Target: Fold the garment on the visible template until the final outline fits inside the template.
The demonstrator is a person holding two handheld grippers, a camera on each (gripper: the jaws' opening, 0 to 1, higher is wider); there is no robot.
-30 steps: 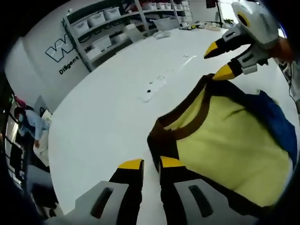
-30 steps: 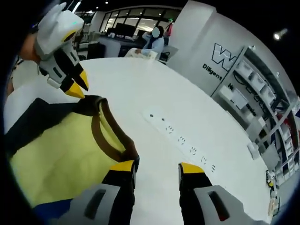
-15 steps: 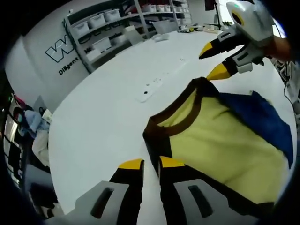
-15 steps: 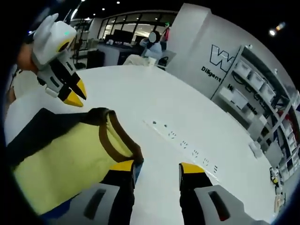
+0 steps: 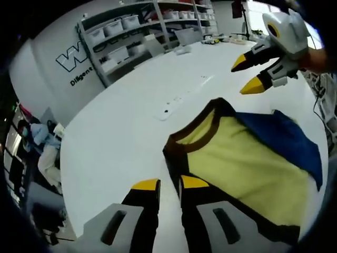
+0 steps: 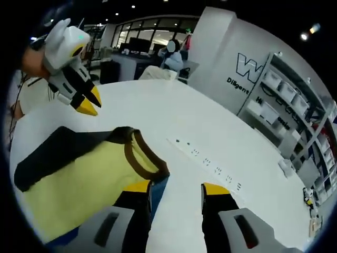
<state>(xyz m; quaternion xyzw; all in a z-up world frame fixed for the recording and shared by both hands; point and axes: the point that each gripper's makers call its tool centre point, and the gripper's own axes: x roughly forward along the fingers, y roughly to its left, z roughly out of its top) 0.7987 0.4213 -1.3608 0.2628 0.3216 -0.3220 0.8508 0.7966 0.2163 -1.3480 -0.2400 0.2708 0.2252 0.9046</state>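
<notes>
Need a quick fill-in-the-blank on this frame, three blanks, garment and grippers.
1. The yellow garment has a collar band coloured ____.
2. The garment lies on a ____ table.
3. In the right gripper view, the right hand-held gripper stands ____.
4. Beyond the collar lies a long white ____ strip.

Missing words: brown; white; open; power

Bright, even indoor light from ceiling spots (image 6: pixel 308 35). My white surface (image 5: pixel 121 132) glares pale, with little shadow on it. Fisheye bends shelving (image 6: pixel 295 100) and wall lettering (image 5: pixel 73 58) toward the edges. My near fingers (image 5: pixel 145 185) look sharp; far background goes soft.
</notes>
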